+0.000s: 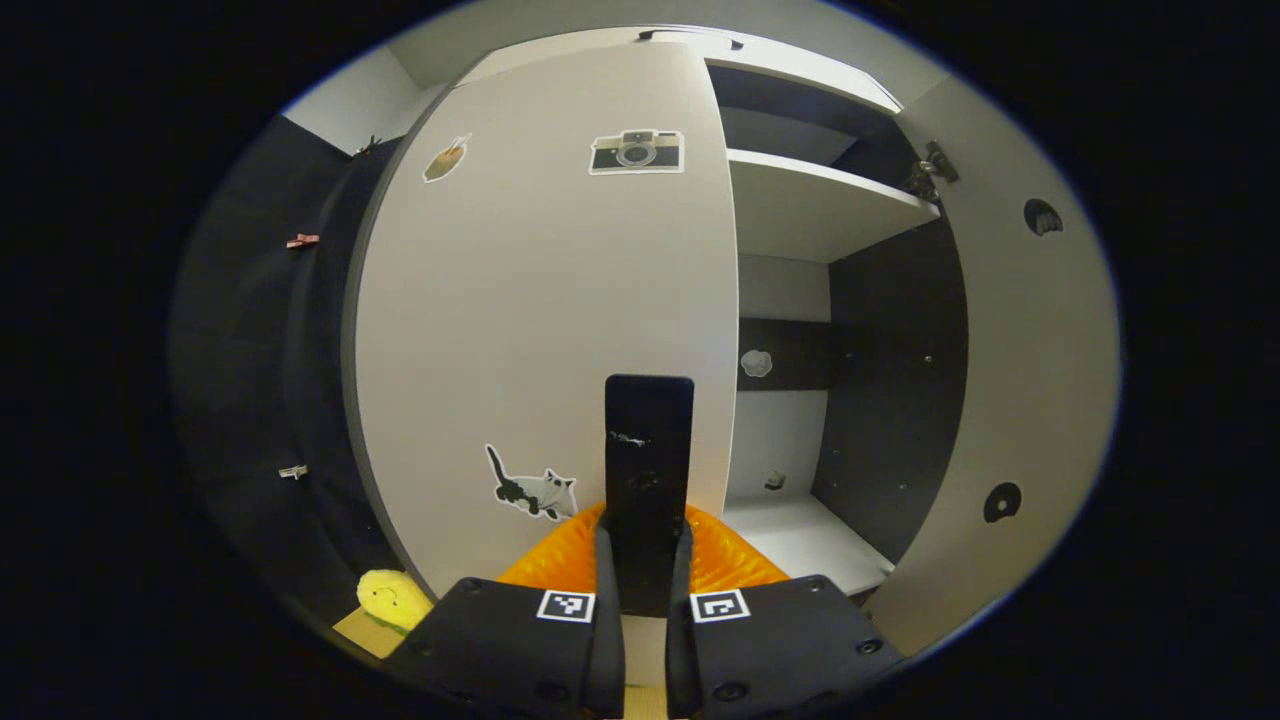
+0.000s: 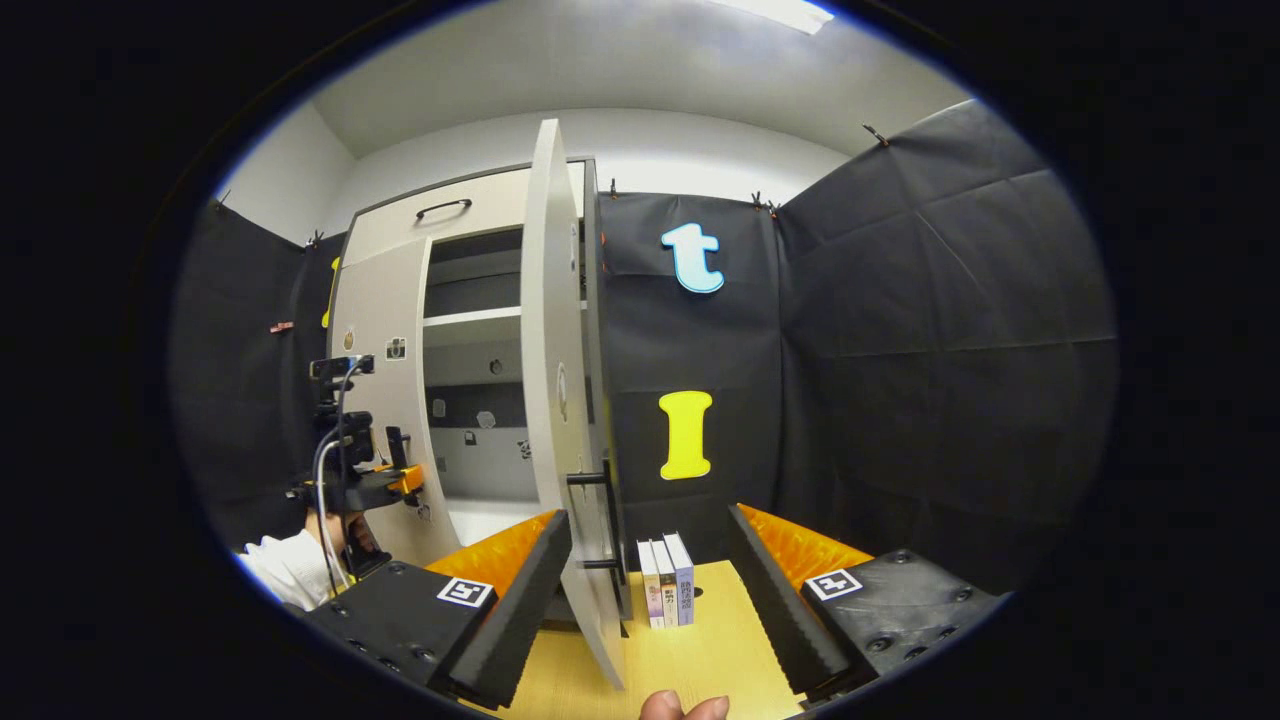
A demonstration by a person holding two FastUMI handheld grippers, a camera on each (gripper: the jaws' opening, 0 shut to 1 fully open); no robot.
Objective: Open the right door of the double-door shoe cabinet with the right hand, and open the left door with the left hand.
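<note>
The left gripper (image 1: 645, 590) was closed on the tall handle (image 1: 648, 470) of the shut left door (image 1: 540, 320), straight ahead. The right gripper (image 2: 650, 590) gaped wide, the open right door (image 2: 555, 400) just before it.

Recording booth, black cloth walls (image 2: 900, 300), clipped up, white shoe cabinet (image 2: 455, 215)

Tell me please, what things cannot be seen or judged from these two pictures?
- Left gripper view: the left door hides the cabinet's left half.
- Left gripper view: the left gripper covers the lower part of the left door's handle.
- Right gripper view: the right door stands edge-on, so its front face is hidden.
- Right gripper view: the book covers are too small to tell.
</note>
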